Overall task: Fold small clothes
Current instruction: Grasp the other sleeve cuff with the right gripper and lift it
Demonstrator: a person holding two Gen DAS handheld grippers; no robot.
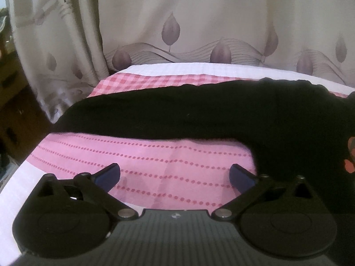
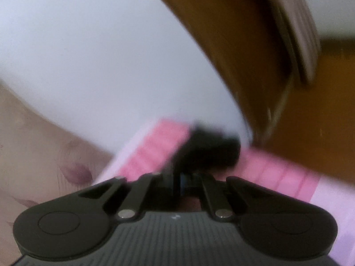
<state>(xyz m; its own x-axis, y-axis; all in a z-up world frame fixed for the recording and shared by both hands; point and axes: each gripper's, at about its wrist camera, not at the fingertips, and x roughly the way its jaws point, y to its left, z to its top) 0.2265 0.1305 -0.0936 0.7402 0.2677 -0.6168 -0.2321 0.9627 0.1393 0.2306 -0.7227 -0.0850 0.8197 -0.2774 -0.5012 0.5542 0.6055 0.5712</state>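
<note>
Garment: black garment [image 1: 177, 115] lies spread across the pink cloth [image 1: 144, 161] on the surface; one part trails toward the near right.
Left claw [image 1: 174, 178]: jaws wide apart, nothing between them, hovering over bare pink cloth just short of the garment's near edge.
Right claw [image 2: 178, 177]: jaws drawn tight together; a dark bunch of the garment [image 2: 210, 148] sits right at the tips, so it looks pinched there.
Step, as judged: gather one end for a fold.
Doing it well: grip a true edge or corner, not a loose bunch; lift low, carry it straight over, let the left claw pin the opposite side.
Hard to make out: right view heavily blurred, so which part is pinched is unclear. Garment's right side is cut off; a red print [image 1: 350, 155] barely shows.
</note>
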